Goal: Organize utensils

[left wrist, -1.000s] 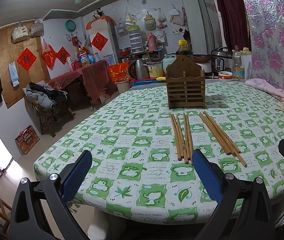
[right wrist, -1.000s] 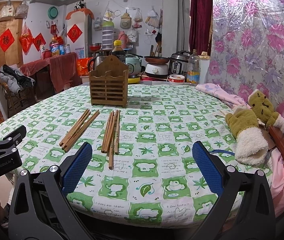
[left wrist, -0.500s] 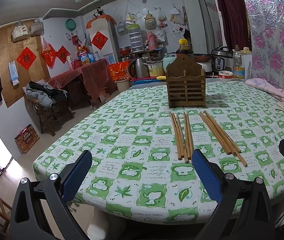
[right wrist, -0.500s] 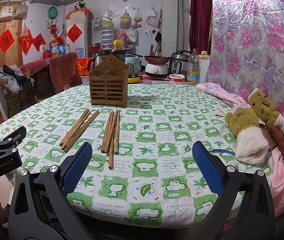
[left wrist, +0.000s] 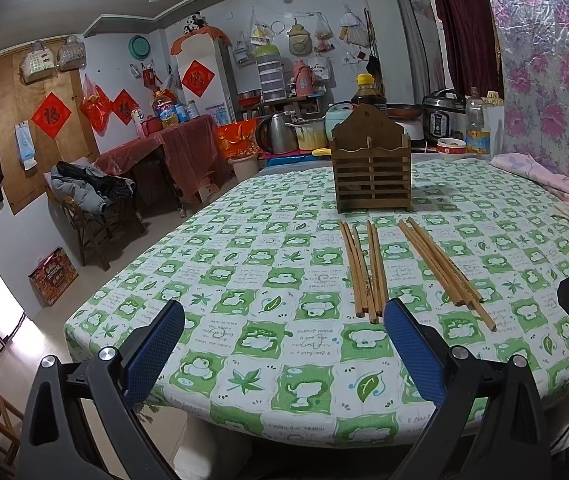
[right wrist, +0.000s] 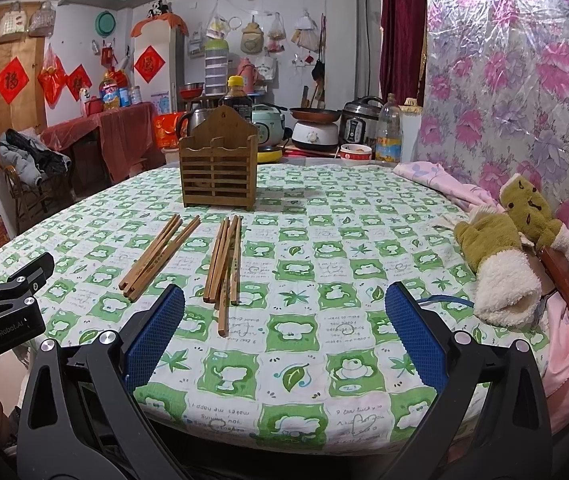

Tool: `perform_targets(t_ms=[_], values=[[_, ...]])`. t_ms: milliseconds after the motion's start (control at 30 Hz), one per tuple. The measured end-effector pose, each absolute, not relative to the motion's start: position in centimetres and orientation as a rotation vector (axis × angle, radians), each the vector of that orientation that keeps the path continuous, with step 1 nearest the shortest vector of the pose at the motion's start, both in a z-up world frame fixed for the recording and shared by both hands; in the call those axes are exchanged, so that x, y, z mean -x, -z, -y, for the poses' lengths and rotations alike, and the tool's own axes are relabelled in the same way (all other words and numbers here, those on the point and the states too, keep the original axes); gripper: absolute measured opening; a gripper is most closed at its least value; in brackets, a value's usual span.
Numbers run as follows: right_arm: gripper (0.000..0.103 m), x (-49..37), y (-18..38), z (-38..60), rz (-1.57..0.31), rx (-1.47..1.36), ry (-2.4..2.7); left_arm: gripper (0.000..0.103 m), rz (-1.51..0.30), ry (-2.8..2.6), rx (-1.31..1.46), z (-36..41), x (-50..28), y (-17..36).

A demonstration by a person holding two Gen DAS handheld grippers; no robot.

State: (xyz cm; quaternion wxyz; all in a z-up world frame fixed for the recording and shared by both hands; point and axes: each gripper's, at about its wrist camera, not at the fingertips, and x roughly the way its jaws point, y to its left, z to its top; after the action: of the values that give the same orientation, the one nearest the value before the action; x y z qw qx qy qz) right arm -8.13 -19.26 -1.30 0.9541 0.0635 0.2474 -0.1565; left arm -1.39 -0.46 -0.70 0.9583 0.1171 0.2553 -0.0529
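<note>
nothing has moved in the last second: left gripper (left wrist: 282,350) and right gripper (right wrist: 284,336) both hang wide apart at the table's (right wrist: 364,216) near edge (empty), so both chopstick bundles (right wrist: 224,260) still await the wooden holder (right wrist: 218,168).

On the tabletop (right wrist: 364,216), two chopstick bundles lie side by side before the holder (right wrist: 217,166); gloves (right wrist: 500,268) lie right.
</note>
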Motion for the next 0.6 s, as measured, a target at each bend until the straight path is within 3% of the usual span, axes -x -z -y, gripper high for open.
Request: perform_targets(t_ms=[333,600], values=[[0.097,7.6,2.1,19.2,-0.530,-0.145,0.301,0.098,-0.563,0.127,-0.232,0.5,0.9,1.5],[0.097,6.7,2.7,22.3,-0.564,-0.192,0.315,0.098,-0.811,0.177,-0.160,-1.8,-4.1,4.5]])
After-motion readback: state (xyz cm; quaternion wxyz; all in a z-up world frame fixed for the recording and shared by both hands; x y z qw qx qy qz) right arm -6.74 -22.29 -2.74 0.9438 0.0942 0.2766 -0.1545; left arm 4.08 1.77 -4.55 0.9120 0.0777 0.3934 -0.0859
